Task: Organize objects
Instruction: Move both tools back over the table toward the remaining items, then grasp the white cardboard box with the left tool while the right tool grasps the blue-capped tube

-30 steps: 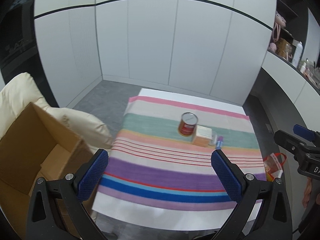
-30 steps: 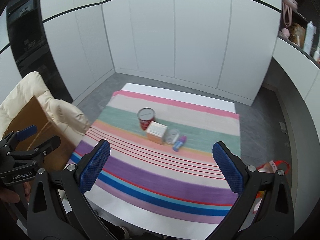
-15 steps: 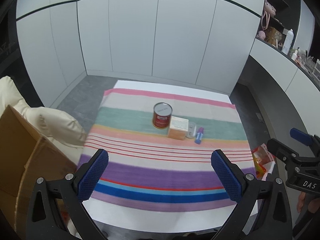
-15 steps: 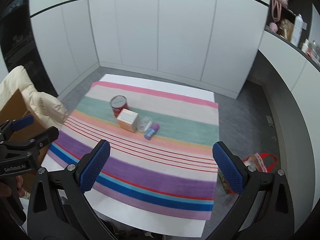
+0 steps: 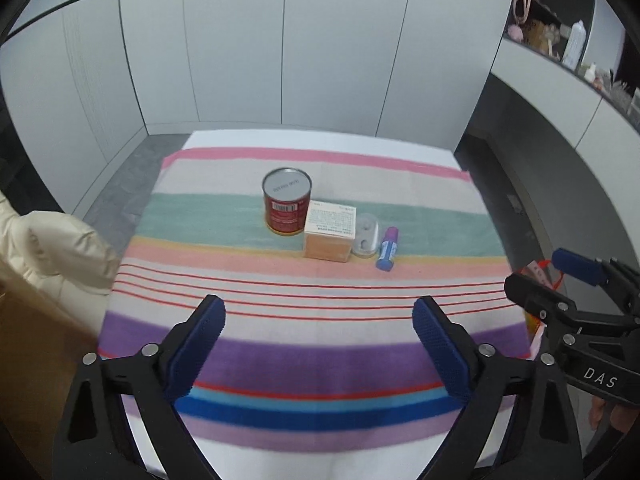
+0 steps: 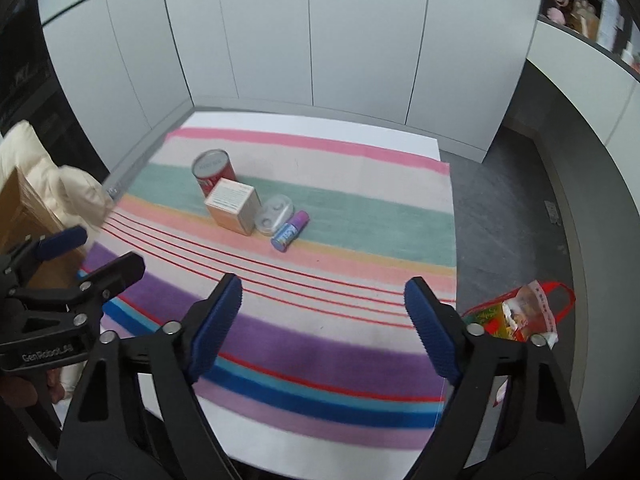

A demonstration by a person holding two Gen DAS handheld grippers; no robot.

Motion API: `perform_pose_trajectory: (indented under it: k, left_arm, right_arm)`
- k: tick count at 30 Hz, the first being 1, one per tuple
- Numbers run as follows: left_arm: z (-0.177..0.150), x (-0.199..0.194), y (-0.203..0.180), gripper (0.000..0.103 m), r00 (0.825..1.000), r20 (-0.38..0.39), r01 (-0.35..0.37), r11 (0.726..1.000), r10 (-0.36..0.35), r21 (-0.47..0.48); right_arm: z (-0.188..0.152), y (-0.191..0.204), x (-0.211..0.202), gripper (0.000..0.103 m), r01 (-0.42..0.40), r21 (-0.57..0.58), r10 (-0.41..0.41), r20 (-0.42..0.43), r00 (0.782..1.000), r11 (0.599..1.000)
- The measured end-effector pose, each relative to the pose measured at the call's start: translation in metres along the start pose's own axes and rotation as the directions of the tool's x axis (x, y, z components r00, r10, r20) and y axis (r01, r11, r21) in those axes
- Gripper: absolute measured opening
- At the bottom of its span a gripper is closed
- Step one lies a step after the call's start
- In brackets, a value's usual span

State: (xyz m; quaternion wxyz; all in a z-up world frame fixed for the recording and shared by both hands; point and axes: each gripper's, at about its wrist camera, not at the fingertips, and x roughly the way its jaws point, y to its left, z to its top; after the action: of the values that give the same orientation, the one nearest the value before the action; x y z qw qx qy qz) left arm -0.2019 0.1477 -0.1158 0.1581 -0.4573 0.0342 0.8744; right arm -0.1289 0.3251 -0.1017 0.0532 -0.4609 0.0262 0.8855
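**Op:** I see both tools over the near half of the striped cloth [image 5: 320,344]. My left gripper [image 5: 319,322] has its jaws apart with nothing between them, and they have just been closing in. Same for my right gripper [image 6: 322,302]: released, jaws just narrowed, only cloth below.

**Obs:** Where are the objects?

**Op:** A row on the green and peach bands, far of both tools. From the left: red tin can [image 5: 287,206] upright; a small peach carton [image 5: 329,236] touching or just beside it; a clear plastic case [image 5: 366,237] against the carton's right side; then a purple-and-blue tube [image 5: 387,249] lying flat, just beside the case.

**Obs:** Anything off the table?

**Op:** A cardboard box [image 6: 25,216] on the left with a cream padded jacket [image 5: 52,252] next to it. A red bag [image 6: 520,312] on the floor to the right.
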Motion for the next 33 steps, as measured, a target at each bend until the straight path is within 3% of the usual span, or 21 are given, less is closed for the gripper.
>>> perform_pose_trajectory:
  k: [3,8,14,17,19,25,31,33]
  left_arm:
    - [0.006,0.028,-0.001,0.085,1.000,-0.023,0.012,1.000,-0.012,0.005]
    - [0.015,0.068,-0.005,0.085,0.998,-0.049,0.029,0.999,-0.028,0.012]
    - [0.025,0.114,-0.010,0.076,0.997,-0.075,0.034,0.999,-0.033,0.020]
    - [0.030,0.127,-0.012,0.064,0.998,-0.064,0.030,0.999,-0.028,0.044]
    - [0.033,0.133,-0.011,0.055,0.997,-0.060,0.040,0.998,-0.038,0.041]
    - [0.031,0.129,-0.006,0.053,0.998,-0.030,0.060,0.995,-0.058,0.079]
    - [0.024,0.120,0.009,0.053,1.000,-0.020,0.016,0.999,-0.015,0.045]
    - [0.024,0.119,0.015,0.053,1.000,-0.026,0.006,0.999,-0.005,0.038]
  right_arm:
    - [0.003,-0.002,0.022,0.076,0.005,-0.016,-0.005,-0.011,1.000,1.000]
    - [0.005,-0.007,0.065,0.071,-0.010,0.012,0.010,-0.060,0.998,1.000]
    - [0.004,-0.007,0.108,0.069,-0.033,0.043,0.037,-0.101,0.994,0.999]
    - [0.006,-0.003,0.123,0.067,-0.043,0.040,0.047,-0.106,0.993,0.998]
    - [0.007,0.000,0.133,0.067,-0.051,0.039,0.055,-0.113,0.992,0.998]
    - [0.006,0.014,0.153,0.067,-0.099,0.052,0.104,-0.114,0.988,0.994]
    - [0.011,0.028,0.170,0.067,-0.089,0.038,0.093,-0.117,0.989,0.995]
    - [0.013,0.028,0.174,0.060,-0.083,0.032,0.085,-0.104,0.991,0.996]
